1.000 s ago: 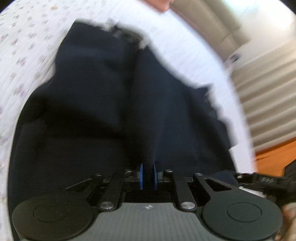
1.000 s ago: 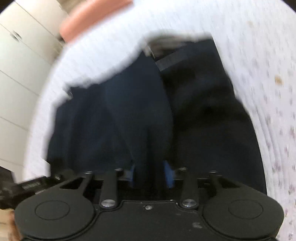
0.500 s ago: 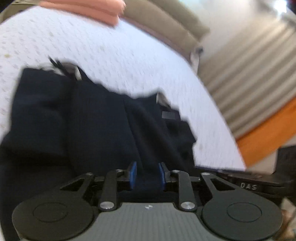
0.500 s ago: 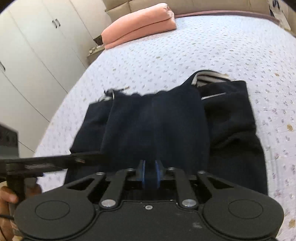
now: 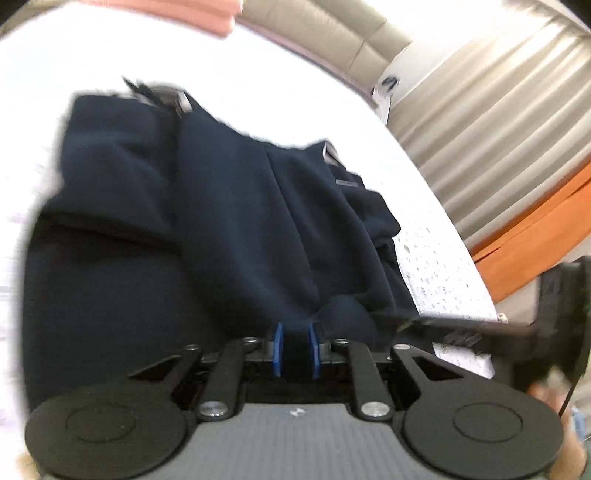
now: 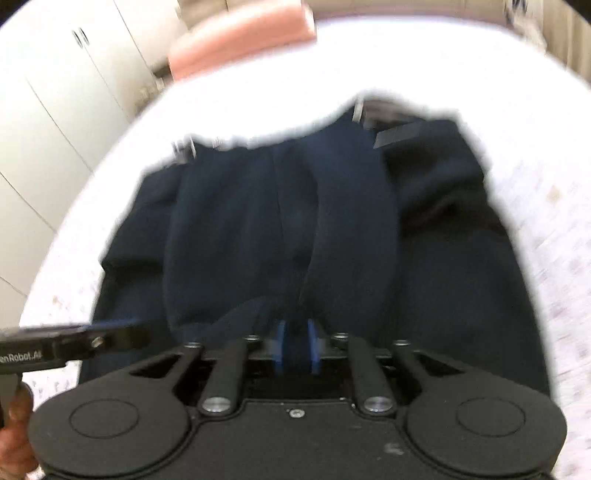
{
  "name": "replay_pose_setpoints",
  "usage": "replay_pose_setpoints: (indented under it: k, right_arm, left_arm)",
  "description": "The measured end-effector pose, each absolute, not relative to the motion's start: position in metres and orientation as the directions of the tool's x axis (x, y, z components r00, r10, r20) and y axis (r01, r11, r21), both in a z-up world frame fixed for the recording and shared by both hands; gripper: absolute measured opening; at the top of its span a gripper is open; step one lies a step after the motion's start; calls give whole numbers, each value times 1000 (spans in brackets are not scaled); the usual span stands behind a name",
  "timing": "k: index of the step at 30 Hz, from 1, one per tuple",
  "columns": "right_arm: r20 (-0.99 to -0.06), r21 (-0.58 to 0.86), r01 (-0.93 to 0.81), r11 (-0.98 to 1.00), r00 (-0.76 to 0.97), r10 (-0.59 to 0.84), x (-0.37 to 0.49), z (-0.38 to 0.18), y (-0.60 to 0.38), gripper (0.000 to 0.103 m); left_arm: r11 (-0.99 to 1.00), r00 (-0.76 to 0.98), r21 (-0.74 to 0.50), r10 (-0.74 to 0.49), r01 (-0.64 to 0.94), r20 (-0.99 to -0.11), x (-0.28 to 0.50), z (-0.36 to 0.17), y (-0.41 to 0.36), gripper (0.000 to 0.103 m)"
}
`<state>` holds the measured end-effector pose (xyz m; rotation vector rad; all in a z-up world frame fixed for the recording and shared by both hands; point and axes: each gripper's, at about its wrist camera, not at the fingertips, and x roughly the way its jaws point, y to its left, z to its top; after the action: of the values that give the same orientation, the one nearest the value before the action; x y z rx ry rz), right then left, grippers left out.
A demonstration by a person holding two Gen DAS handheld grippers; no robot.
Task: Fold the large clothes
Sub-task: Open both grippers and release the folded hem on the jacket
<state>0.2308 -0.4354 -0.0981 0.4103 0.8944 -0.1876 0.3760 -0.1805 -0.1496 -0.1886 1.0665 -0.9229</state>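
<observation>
Both grippers are on the cloth. The left gripper (image 5: pixel 294 349) sits at bottom centre of the left wrist view, its blue pads (image 5: pixel 277 347) drawn close together with a bunch of the navy garment (image 5: pixel 207 229) pinched between them. Over in the right wrist view it is the same story: the right gripper (image 6: pixel 295 345) at bottom centre, blue pads (image 6: pixel 280 343) nearly together, a fold of the navy garment (image 6: pixel 280 221) nipped in the gap.

The garment lies spread on the bed (image 5: pixel 439 243), filling the middle of each frame. Its long axis runs from the grippers at the bottom edge up toward the top of the picture. The far end carries grey trim: a grey tab (image 5: pixel 349 182) at right of centre in the left view, a grey band (image 6: pixel 400 134) at upper right in the right view. Long ridges of cloth run the same bottom-to-top way.

The bed cover is white with small speckled print, much of it washed out and blurred. A folded pink blanket (image 6: pixel 240 40) rests at the top of the right view, white wardrobe doors (image 6: pixel 55 92) at upper left. In the left view, pale pleated curtains (image 5: pixel 491 110) fill the upper right, an orange strip (image 5: pixel 532 229) below them, and a beige padded headboard (image 5: pixel 325 33) along the top.
</observation>
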Motion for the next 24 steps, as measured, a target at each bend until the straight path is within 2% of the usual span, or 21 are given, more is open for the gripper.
replay_pose_setpoints:
  k: [1,2,9,11,15,16,17,19,22,24]
  right_arm:
    - [-766,269,328,906,643,-6,217,-89,-440,55]
    - [-751,265,334,905,659,-24,207,-85,-443,63]
    - [-750,224,335,915,659,-57,139,-96,-464,64]
    - [-744,210,319,924,666,-61,123,-101,-465,64]
    - [-708,146,369,918,687,-163,85,-88,-462,65]
    - [-702,151,387,909,690,-177,70,-82,-462,70]
    - [-698,159,401,902,692,-184,58,-78,-462,79]
    - [-721,158,427,890,666,-191,31,-74,-462,88]
    - [-787,179,453,873,598,-149,4,-90,-466,89]
    - [-826,185,444,877,553,-106,-7,-111,-466,89]
  left_arm:
    - [635,185,-535,-723,557,-665,369,-145,-166,22]
    - [645,203,-531,-720,550,-663,362,-144,-155,23]
    - [710,343,-442,-672,548,-656,312,-138,-99,24]
    - [718,380,-429,-671,549,-636,295,-138,-86,28]
    - [746,446,-398,-649,535,-616,250,-130,-52,31]
    - [759,460,-387,-634,523,-621,237,-128,-45,33]
    - [773,470,-378,-618,509,-630,225,-126,-39,36]
    - [806,473,-370,-577,462,-666,201,-123,-26,40]
    - [842,437,-399,-532,363,-725,173,-130,-10,54]
    - [837,414,-436,-544,332,-729,158,-138,-1,59]
